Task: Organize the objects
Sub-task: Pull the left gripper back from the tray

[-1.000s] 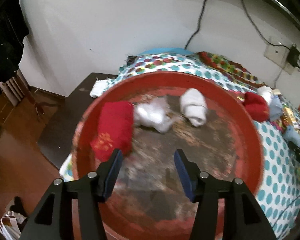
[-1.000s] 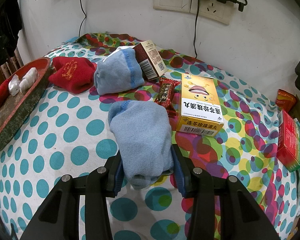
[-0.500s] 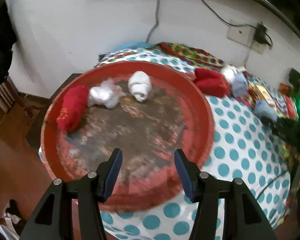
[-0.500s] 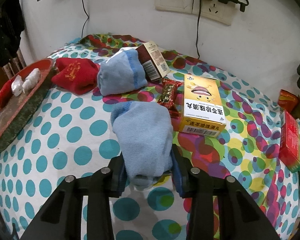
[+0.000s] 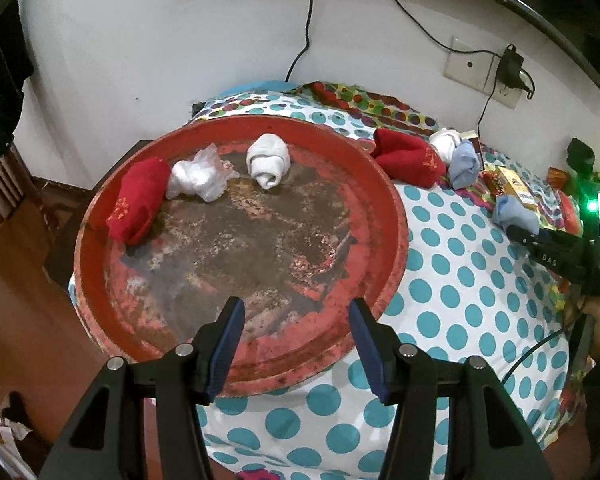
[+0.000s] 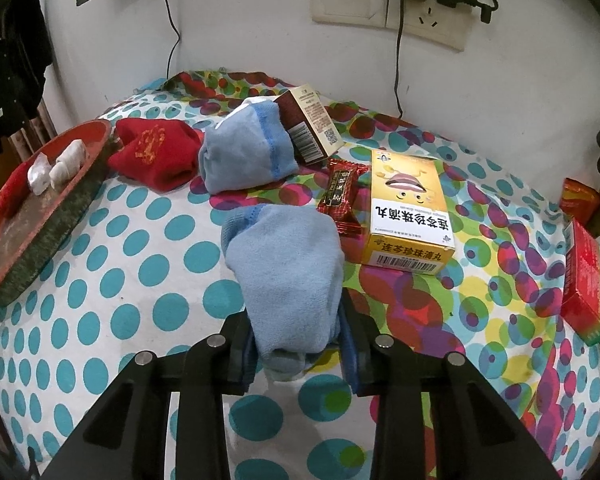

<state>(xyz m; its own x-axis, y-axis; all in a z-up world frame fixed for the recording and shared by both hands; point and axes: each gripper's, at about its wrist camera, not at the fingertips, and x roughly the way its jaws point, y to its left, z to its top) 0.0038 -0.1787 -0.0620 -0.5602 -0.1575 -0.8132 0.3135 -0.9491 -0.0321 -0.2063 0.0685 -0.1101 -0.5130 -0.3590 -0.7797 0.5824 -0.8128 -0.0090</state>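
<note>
My right gripper [image 6: 298, 338] is shut on a light blue sock bundle [image 6: 286, 276] that lies on the polka-dot cloth. A second blue bundle [image 6: 244, 150] and a red bundle [image 6: 154, 156] lie beyond it. A round red tray [image 5: 384, 208] holds a red bundle [image 5: 138, 200], a white bundle in plastic [image 5: 198, 178] and a white roll [image 5: 268, 160]. My left gripper [image 5: 296, 344] is open and empty, hovering above the tray's near rim. The right gripper with its blue bundle also shows in the left wrist view [image 5: 514, 222].
A yellow medicine box [image 6: 410, 210], a brown box [image 6: 310, 128], a dark red sachet [image 6: 340, 196] and a red box [image 6: 590, 284] lie on the cloth. Wall sockets [image 6: 392, 0] with cables are behind. The tray overhangs the bed's left edge above a dark side table [image 5: 72, 236].
My left gripper has pulled back and up from the tray, so the whole tray and bed show. My right gripper has closed tighter on the blue sock bundle.
</note>
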